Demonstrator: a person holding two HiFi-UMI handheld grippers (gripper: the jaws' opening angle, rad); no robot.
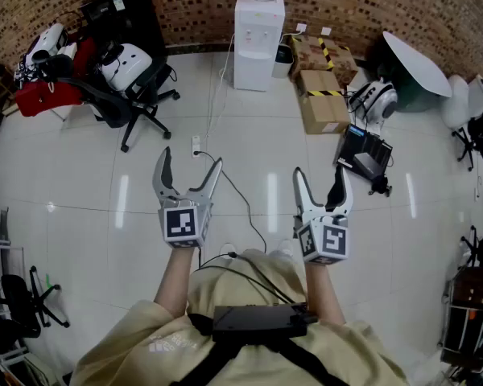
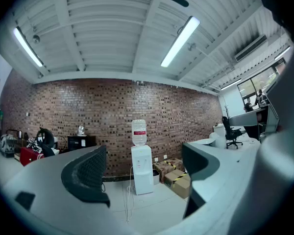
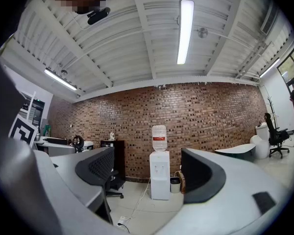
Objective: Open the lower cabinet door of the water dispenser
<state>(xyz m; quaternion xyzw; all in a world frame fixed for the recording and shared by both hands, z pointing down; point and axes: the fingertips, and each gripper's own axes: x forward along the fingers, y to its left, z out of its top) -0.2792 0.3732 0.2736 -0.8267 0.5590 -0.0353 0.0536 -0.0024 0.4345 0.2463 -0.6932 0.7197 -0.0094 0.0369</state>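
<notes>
A white water dispenser (image 1: 258, 43) with a bottle on top stands against the brick wall at the far side of the room; its lower cabinet door (image 3: 160, 189) is shut. It shows small and distant in the left gripper view (image 2: 142, 170) and the right gripper view (image 3: 159, 175). My left gripper (image 1: 188, 170) and right gripper (image 1: 321, 180) are held level side by side over the tiled floor, well short of the dispenser. Both are open with nothing between their fingers.
Cardboard boxes (image 1: 322, 87) and a small bin (image 1: 283, 59) sit right of the dispenser. An office chair (image 1: 133, 79) and a black cabinet (image 1: 117, 6) stand to its left. A white cable with a power strip (image 1: 196, 145) runs across the floor between me and the dispenser.
</notes>
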